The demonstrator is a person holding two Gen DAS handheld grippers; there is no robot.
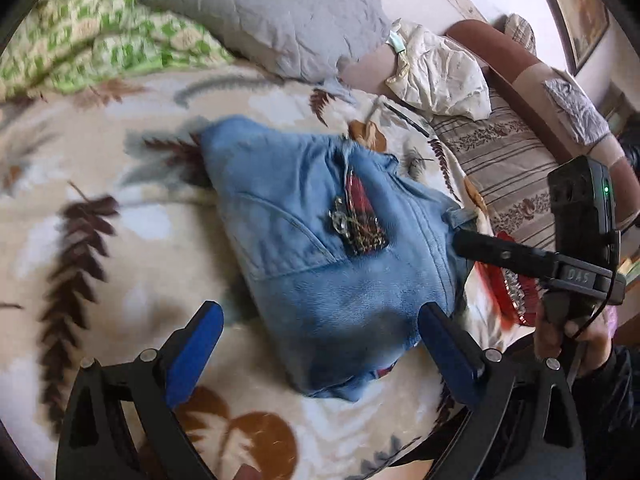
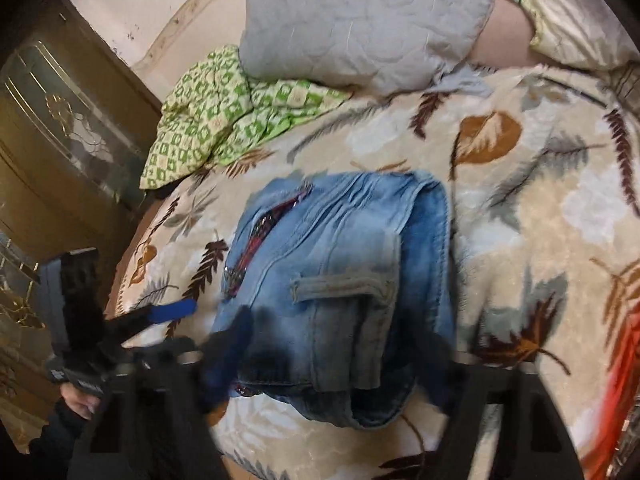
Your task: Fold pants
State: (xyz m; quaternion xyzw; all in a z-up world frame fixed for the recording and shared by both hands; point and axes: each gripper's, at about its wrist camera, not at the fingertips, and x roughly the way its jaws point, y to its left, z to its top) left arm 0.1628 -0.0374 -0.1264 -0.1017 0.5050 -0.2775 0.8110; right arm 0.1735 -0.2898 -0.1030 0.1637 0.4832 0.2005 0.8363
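The right gripper is motion-blurred, so its finger spacing is unclear. The red garment is cut off at the right edge.

A leaf-print blanket covers the bed, bearing folded jeans, a grey pillow and green checked cloth.

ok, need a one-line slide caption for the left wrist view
Open left gripper straddling the near end of the folded blue jeans on a leaf-print blanket, right gripper at their far edge.
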